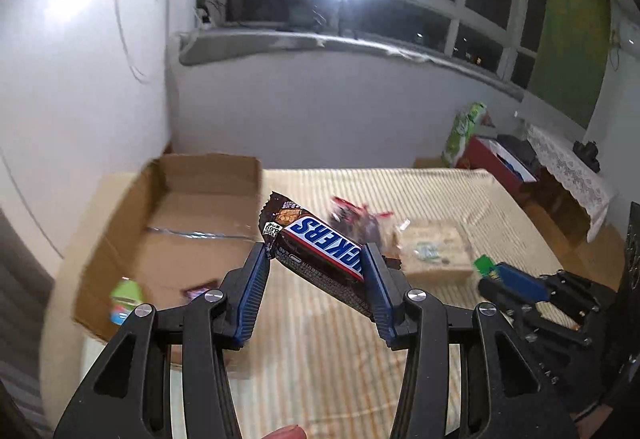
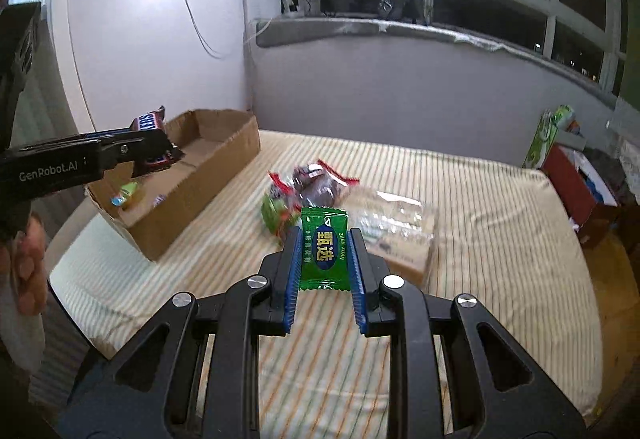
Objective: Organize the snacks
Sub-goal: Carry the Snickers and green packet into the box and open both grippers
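The left gripper clamps a Snickers bar crosswise between its two blue pads, so the bar lies tilted, with one end sticking out past the left pad. The right gripper is narrow and pinches a small green candy packet, which stands upright between its pads.

To the left of and beyond the left gripper sits an open cardboard box. Inside it lie a green-topped item and a small dark wrapper.

Only the right wrist view shows clearly the pile of loose snacks just beyond the green packet, and a clear-wrapped pack to its right; in the left wrist view these are blurred.
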`<action>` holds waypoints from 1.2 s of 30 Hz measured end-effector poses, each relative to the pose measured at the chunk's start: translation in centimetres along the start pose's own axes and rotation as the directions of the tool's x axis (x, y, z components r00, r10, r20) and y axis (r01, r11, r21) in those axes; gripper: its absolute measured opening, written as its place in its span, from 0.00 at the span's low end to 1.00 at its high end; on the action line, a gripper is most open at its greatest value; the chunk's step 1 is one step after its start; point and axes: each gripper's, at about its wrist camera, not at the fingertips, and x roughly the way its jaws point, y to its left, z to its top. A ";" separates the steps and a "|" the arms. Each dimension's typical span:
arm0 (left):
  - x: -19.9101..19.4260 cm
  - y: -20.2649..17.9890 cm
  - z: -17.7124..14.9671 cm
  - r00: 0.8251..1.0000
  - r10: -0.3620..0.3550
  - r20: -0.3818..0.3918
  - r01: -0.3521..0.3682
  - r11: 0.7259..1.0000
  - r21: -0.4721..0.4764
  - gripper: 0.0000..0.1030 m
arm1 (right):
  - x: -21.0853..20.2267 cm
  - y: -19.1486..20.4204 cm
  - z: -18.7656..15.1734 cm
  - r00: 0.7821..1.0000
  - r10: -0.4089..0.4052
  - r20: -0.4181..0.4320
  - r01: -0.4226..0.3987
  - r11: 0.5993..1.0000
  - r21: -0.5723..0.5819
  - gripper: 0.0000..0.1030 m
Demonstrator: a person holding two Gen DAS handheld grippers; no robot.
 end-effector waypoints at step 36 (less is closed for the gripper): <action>-1.5 14.8 -0.8 0.986 0.161 0.045 -0.153 0.977 -0.148 0.83 | 8.1 16.8 5.7 0.985 0.169 -0.024 -0.170 0.966 -0.195 0.51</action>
